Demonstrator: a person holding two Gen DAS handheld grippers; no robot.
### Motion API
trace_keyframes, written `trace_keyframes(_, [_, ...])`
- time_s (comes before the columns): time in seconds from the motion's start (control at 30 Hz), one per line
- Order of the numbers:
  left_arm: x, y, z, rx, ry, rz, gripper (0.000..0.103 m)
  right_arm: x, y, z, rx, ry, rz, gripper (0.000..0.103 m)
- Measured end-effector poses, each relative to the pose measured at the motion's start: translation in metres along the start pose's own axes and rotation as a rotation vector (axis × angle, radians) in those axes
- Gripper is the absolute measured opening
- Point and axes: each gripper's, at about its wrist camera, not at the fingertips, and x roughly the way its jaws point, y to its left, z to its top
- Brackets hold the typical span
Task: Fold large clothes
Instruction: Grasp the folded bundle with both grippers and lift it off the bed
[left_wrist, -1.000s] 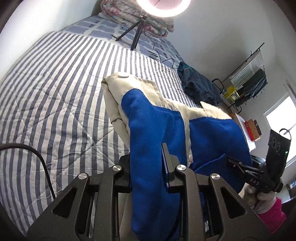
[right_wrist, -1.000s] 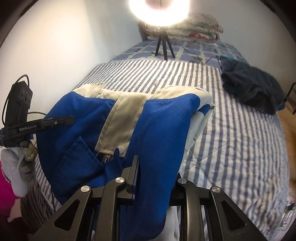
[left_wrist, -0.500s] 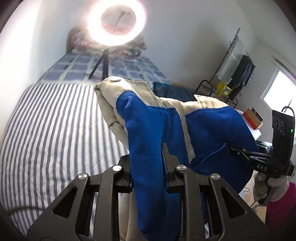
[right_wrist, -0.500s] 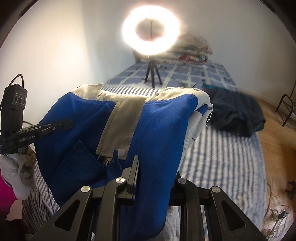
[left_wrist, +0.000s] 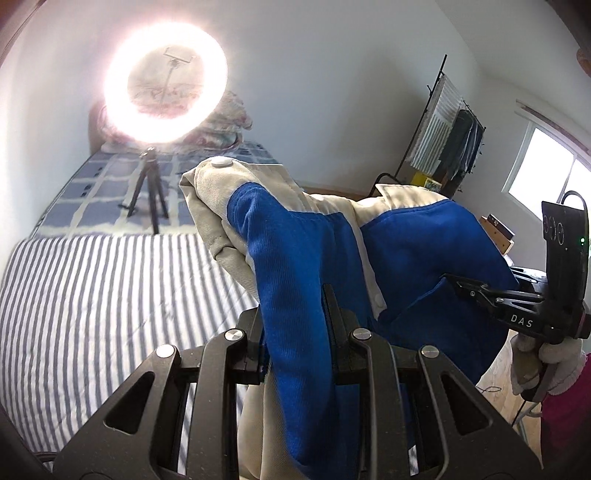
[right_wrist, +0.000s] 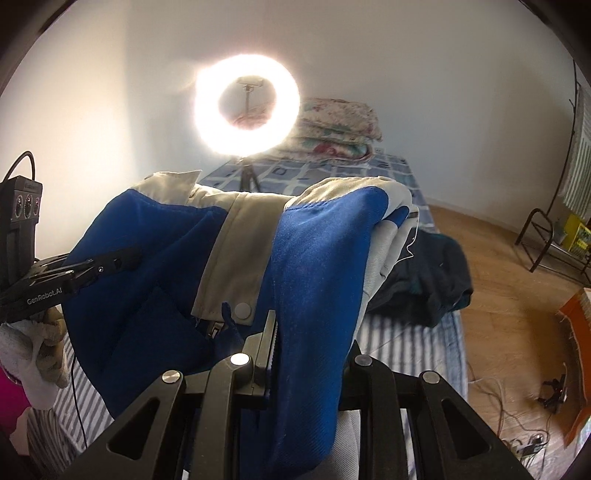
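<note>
A blue and cream jacket (left_wrist: 303, 266) hangs bunched between both grippers, lifted above the striped bed (left_wrist: 92, 295). My left gripper (left_wrist: 295, 317) is shut on a blue fold of it. My right gripper (right_wrist: 310, 339) is shut on another blue fold of the jacket (right_wrist: 317, 266). In the left wrist view the right gripper (left_wrist: 454, 282) shows at the right, pinching the jacket. In the right wrist view the left gripper (right_wrist: 125, 260) shows at the left, also on the cloth. White snap buttons show on the cream placket.
A lit ring light (left_wrist: 166, 81) on a tripod stands on the bed. Folded floral quilts (right_wrist: 340, 129) lie at the headboard. A dark garment (right_wrist: 424, 273) lies on the bed's right side. A clothes rack (left_wrist: 450, 136) and wood floor (right_wrist: 517, 295) are to the right.
Both grippers have risen and tilted up with the jacket, so the cameras now look toward the wall and ring light instead of down at the bed.
</note>
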Motion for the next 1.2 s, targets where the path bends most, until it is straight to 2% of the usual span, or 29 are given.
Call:
trace_keyframes(0.27, [0.065,-0.021,0.058,0.021,-0.017,-0.030,0.021,0.025,-0.058,0.044,0.044,-0.033,-0.048,0.020])
trace_keyframes(0.43, [0.122,-0.041,0.097,0.037,-0.034,-0.046,0.021,0.043,-0.101,0.073,0.056,-0.065,-0.098,0.020])
trace_keyframes(0.7, [0.207,-0.072,0.127,0.069,-0.059,-0.039,0.021,0.092,-0.171,0.101,0.114,-0.110,-0.165,0.020])
trace_keyframes(0.9, [0.256,-0.076,0.130,0.077,-0.071,-0.022,0.021,0.129,-0.205,0.107,0.135,-0.133,-0.187,0.020])
trace_keyframes(1.07, [0.298,-0.070,0.121,0.073,-0.062,0.019,0.021,0.161,-0.218,0.100,0.143,-0.132,-0.197,0.020])
trace_keyframes(1.13, [0.316,-0.063,0.115,0.065,-0.043,0.040,0.021,0.180,-0.222,0.094,0.139,-0.123,-0.205,0.020])
trace_keyframes(1.2, [0.345,-0.054,0.103,0.077,0.018,0.093,0.021,0.205,-0.226,0.086,0.137,-0.096,-0.220,0.020])
